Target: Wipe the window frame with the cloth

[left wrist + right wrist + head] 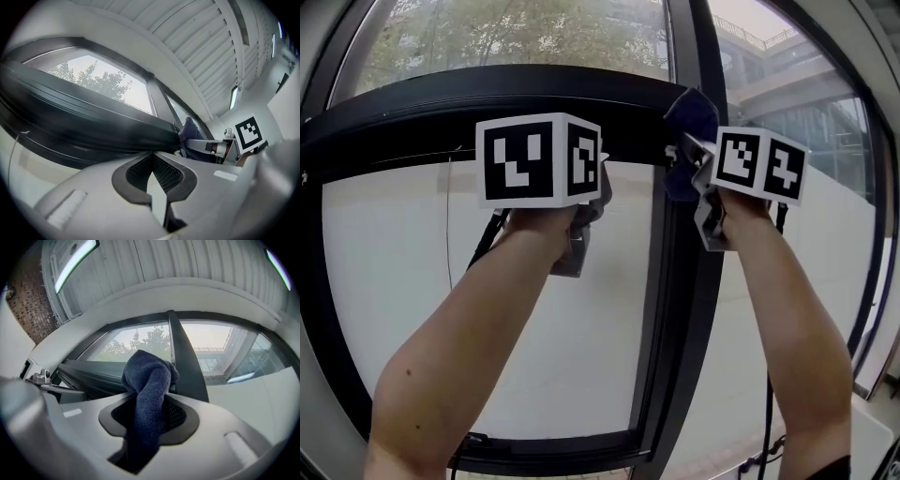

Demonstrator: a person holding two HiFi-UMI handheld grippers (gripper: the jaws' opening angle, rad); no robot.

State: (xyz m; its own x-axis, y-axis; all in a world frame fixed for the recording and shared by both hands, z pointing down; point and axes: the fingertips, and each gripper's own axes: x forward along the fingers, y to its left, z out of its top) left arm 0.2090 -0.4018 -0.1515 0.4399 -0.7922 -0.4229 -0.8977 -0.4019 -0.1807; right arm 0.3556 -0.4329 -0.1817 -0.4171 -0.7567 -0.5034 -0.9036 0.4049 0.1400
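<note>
1. While the right gripper [150, 414] has its jaws clamped on the dark blue cloth [148, 378], the bunched end stands proud of the tips. It is up where the black crossbar [412, 111] of the window frame [553, 450] meets the upright post [673, 281]. Whether the cloth touches the frame I cannot tell.
2. As I judge it, the wipe goes best if that loose wad, not the hard jaw tips, is pressed flat onto the bar. It should then be drawn along in one steady line.
3. Its hold looks firm, yet the cloth is pinched as a narrow twist. Light pressure seems wiser than scrubbing, lest it pull out.
4. Further left, the left gripper [152, 174] has its jaws closed together on nothing, near the crossbar. It would do best to stay off the glass [394, 281].
</note>
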